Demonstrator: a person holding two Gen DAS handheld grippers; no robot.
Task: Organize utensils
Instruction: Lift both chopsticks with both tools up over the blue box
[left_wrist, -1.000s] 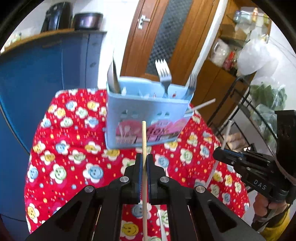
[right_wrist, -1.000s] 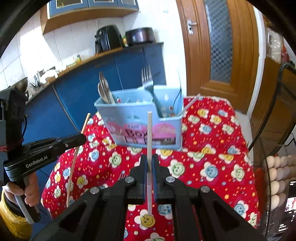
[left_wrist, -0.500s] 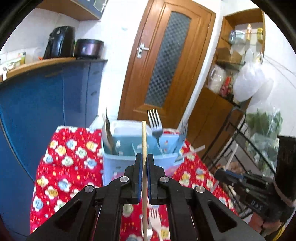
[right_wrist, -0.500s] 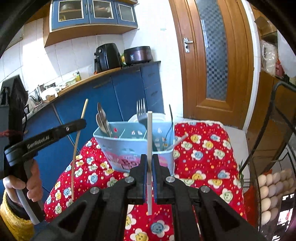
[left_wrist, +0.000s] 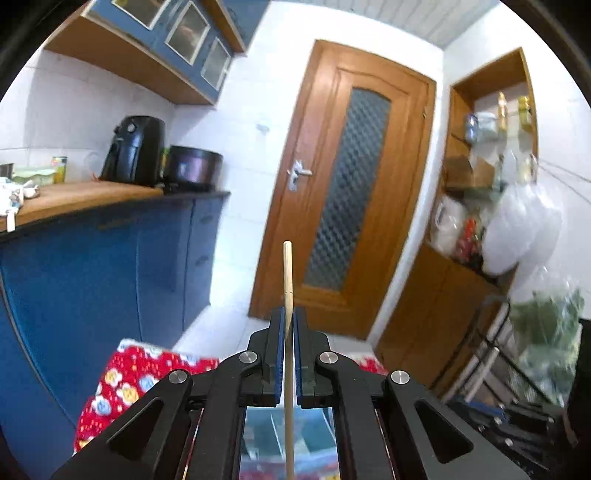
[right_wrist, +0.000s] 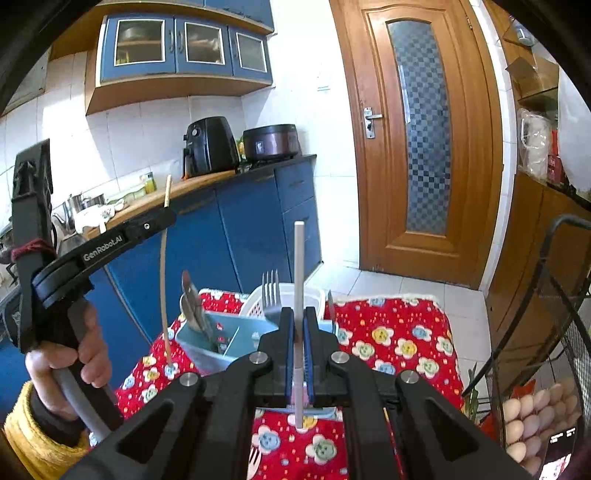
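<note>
Left wrist view: the left claw (left_wrist: 288, 354) is clamped on a wooden chopstick (left_wrist: 287, 273), which stands upright with its long axis vertical. The blue utensil holder (left_wrist: 288, 432) lies directly below, seen only between the claw arms.

Right wrist view: the right claw (right_wrist: 298, 350) is clamped on a grey chopstick (right_wrist: 298, 258), also upright. The holder is just beyond and below it on the red-clothed bench (right_wrist: 399, 339). I judge the right claw is nearer to a compartment, needing mainly a descent.
</note>
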